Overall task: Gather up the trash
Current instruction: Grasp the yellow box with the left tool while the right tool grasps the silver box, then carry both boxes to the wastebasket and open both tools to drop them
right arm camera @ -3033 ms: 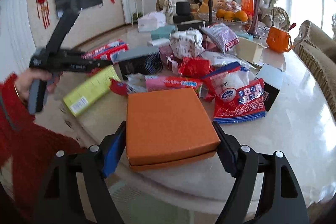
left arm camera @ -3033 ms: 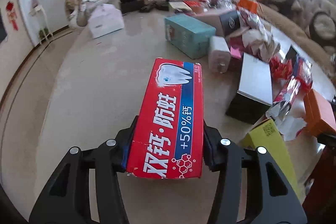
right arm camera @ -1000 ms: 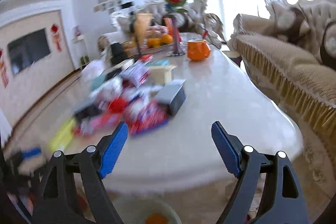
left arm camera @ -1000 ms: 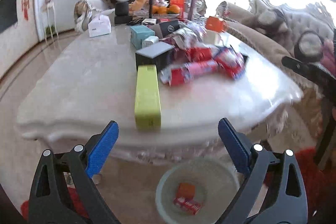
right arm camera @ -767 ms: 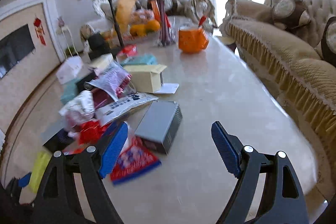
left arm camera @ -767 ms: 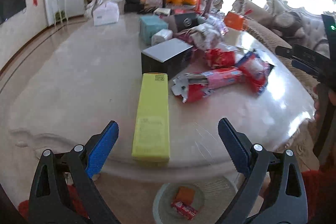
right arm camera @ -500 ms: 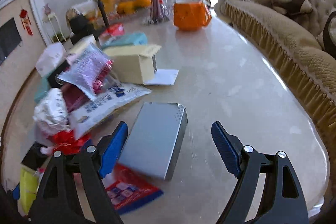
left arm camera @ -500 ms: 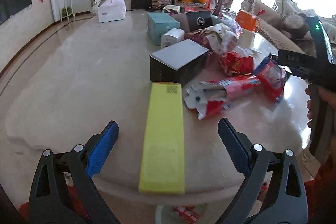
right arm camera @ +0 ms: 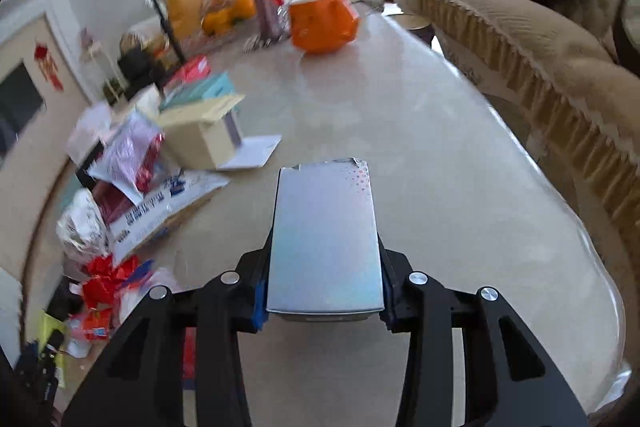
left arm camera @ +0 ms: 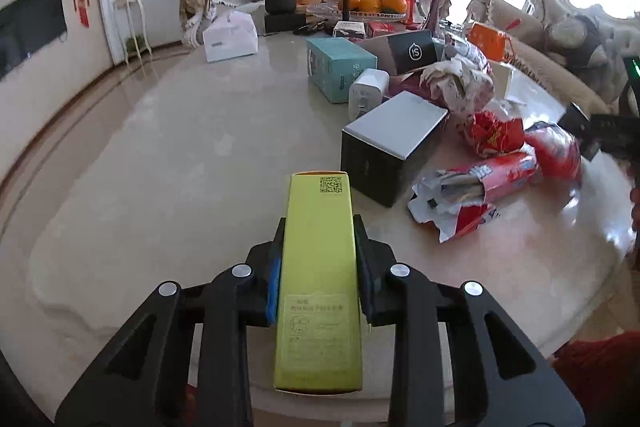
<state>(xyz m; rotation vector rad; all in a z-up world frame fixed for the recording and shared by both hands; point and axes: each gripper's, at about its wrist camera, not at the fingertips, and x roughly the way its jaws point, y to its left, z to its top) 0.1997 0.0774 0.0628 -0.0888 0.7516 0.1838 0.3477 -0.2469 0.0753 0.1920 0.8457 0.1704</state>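
1. The left gripper (left arm camera: pixel 318 269) was clenched on the yellow box (left arm camera: pixel 318 279), its pads pressed against both long sides.
2. That box lay lengthwise at the near edge of the table (left arm camera: pixel 168 163), its near end past the rim.
3. The right gripper (right arm camera: pixel 324 277) was closing on the silver box (right arm camera: pixel 324 239) (pads already touching both sides), near the table's right edge.
4. Just right of the yellow box stood a black box (left arm camera: pixel 390 143) with a pale lid; a torn red wrapper (left arm camera: pixel 476 187) lay beside it.
5. Farther off sat a teal box (left arm camera: pixel 338 67) and, far right, an orange mug (right arm camera: pixel 322 21).
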